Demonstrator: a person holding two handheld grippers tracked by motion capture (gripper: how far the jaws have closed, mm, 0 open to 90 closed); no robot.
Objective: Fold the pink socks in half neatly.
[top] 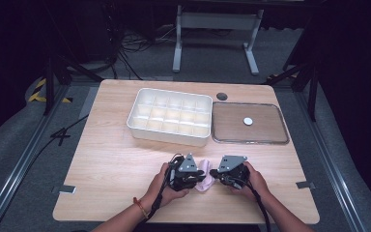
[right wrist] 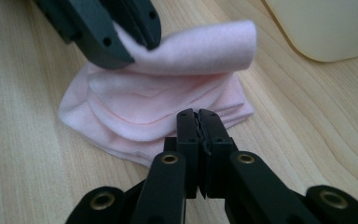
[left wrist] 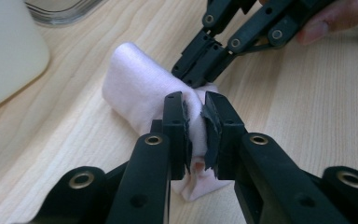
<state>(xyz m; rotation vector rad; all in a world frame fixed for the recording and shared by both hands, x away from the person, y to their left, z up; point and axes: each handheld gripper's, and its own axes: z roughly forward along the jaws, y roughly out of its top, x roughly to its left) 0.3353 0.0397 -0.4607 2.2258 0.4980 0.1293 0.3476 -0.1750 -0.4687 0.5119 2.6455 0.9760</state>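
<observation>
— So, where is the cloth?

— Low in the middle of the high view, on the wooden table [top: 106, 159]: a folded pink cloth [top: 204, 176] between my two grippers.

— And your left gripper [left wrist: 196, 121]?

— Clamped on a fold of it.

— The right gripper [right wrist: 198, 128]?

— Jaws together at the cloth's near edge; probably pinching a thin layer, though I cannot tell. A white compartment tray [top: 170, 116] sits above centre.

Bright tabletop, dark surroundings, soft close-ups.
</observation>
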